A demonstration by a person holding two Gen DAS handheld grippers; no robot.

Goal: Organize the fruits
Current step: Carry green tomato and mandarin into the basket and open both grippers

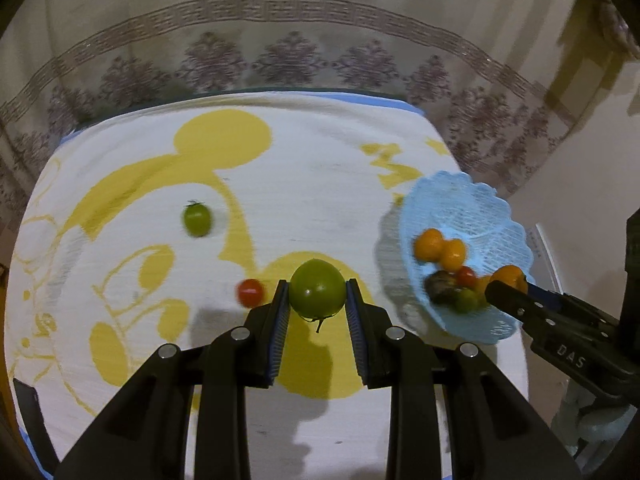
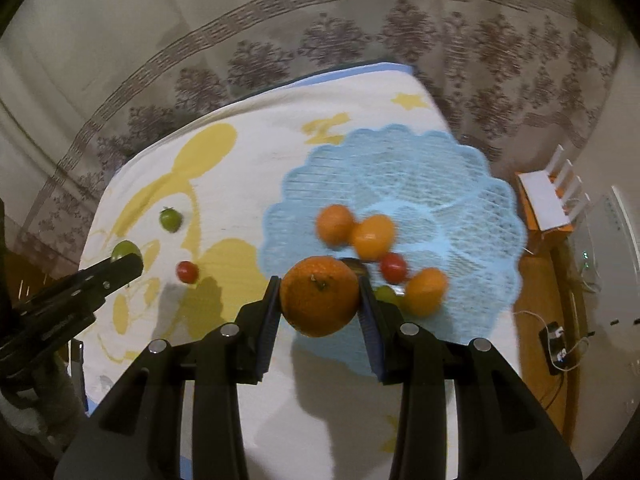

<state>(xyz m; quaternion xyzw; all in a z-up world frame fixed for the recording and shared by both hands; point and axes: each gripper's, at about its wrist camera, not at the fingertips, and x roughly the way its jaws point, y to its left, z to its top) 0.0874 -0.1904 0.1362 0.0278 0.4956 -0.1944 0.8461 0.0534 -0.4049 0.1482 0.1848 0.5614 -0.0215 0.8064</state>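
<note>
My left gripper is shut on a large green tomato, held above the towel-covered table; it also shows in the right wrist view. My right gripper is shut on a big orange, held over the near edge of the light blue mesh basket. The basket holds several oranges, a red cherry tomato and a green fruit. A small green tomato and a red cherry tomato lie loose on the towel.
The table is covered by a white towel with a yellow cartoon print. A patterned curtain hangs behind. To the right of the table stand a white router and a wooden floor with cables.
</note>
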